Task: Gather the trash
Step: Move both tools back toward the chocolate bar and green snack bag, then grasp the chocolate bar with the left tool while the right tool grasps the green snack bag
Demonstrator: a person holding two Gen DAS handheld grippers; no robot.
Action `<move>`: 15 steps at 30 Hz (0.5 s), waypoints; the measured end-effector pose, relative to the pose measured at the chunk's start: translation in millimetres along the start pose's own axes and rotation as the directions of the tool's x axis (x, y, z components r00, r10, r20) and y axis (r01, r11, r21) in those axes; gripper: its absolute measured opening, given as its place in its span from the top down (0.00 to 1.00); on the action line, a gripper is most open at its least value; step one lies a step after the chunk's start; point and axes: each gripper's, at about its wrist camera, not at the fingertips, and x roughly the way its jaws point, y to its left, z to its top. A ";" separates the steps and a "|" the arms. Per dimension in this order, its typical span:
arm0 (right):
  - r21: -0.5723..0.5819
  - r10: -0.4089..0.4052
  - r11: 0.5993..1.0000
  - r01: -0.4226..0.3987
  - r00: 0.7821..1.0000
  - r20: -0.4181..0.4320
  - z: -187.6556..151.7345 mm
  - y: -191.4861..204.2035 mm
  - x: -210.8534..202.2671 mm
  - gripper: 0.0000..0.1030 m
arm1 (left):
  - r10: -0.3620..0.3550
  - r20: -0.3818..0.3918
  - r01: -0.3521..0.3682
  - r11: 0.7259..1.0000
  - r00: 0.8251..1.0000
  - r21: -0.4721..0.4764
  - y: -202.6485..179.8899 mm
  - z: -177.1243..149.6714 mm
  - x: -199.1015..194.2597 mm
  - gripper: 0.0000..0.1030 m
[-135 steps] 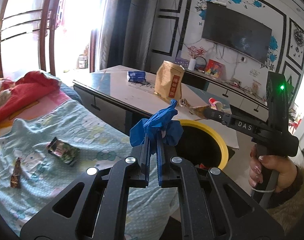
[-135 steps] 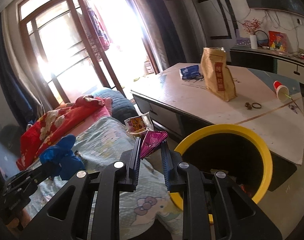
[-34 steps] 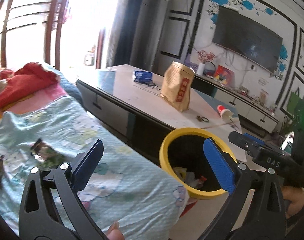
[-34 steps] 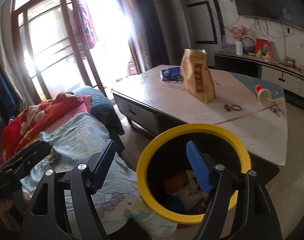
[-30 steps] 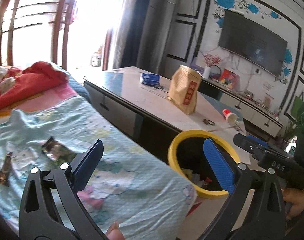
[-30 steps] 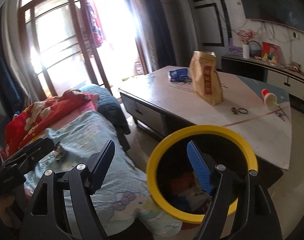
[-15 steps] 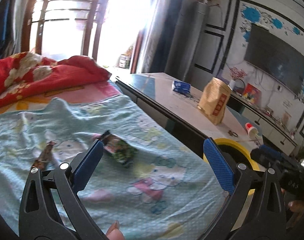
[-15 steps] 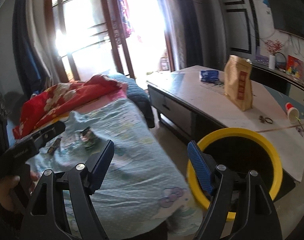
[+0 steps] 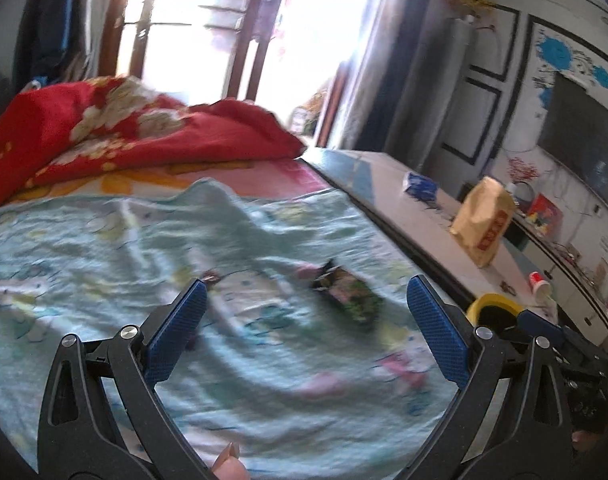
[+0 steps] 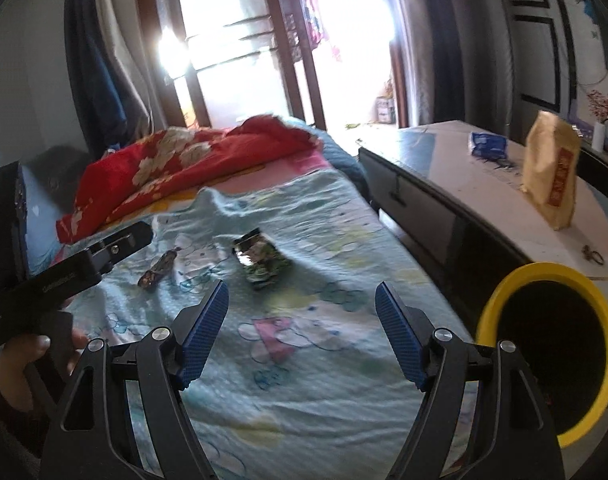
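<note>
Brown wrapper (image 9: 210,277) half hidden behind left claw (image 9: 306,330)

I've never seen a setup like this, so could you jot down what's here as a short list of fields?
left tool: open, empty
right tool: open, empty
green wrapper: on the blanket
brown wrapper: on the blanket, apart from the green one
bin: yellow rim, beside the bed
table: holds a paper bag

no legible text; the red label on the paper bag (image 10: 551,176) at 2 o'clock is unreadable.
</note>
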 end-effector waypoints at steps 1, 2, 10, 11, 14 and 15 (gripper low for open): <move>-0.007 0.002 1.000 -0.002 1.000 -0.006 2.1 1.9 5.0 0.29 | 0.013 -0.013 -0.013 1.000 1.000 -0.010 7.9 -1.5 0.8 0.11; -0.018 0.007 1.000 -0.007 1.000 -0.014 4.5 6.5 13.4 0.29 | 0.016 -0.024 -0.017 1.000 1.000 -0.015 14.2 -2.6 1.5 0.11; -0.023 0.033 0.999 -0.037 0.991 -0.132 15.9 16.7 83.5 0.29 | 0.075 -0.121 -0.081 0.996 0.990 -0.046 56.9 -15.8 16.5 0.12; -0.025 0.030 0.999 -0.035 0.988 -0.150 17.3 18.3 92.9 0.29 | 0.080 -0.132 -0.088 0.995 0.988 -0.054 60.9 -16.7 19.8 0.15; -0.061 0.013 0.998 -0.024 0.982 -0.187 18.9 23.8 113.6 0.29 | 0.076 -0.158 -0.089 0.993 0.984 -0.078 70.7 -19.4 28.4 0.25; -0.070 0.012 0.997 -0.027 0.980 -0.197 19.3 25.8 119.6 0.29 | 0.074 -0.166 -0.089 0.992 0.983 -0.084 73.0 -19.8 31.1 0.29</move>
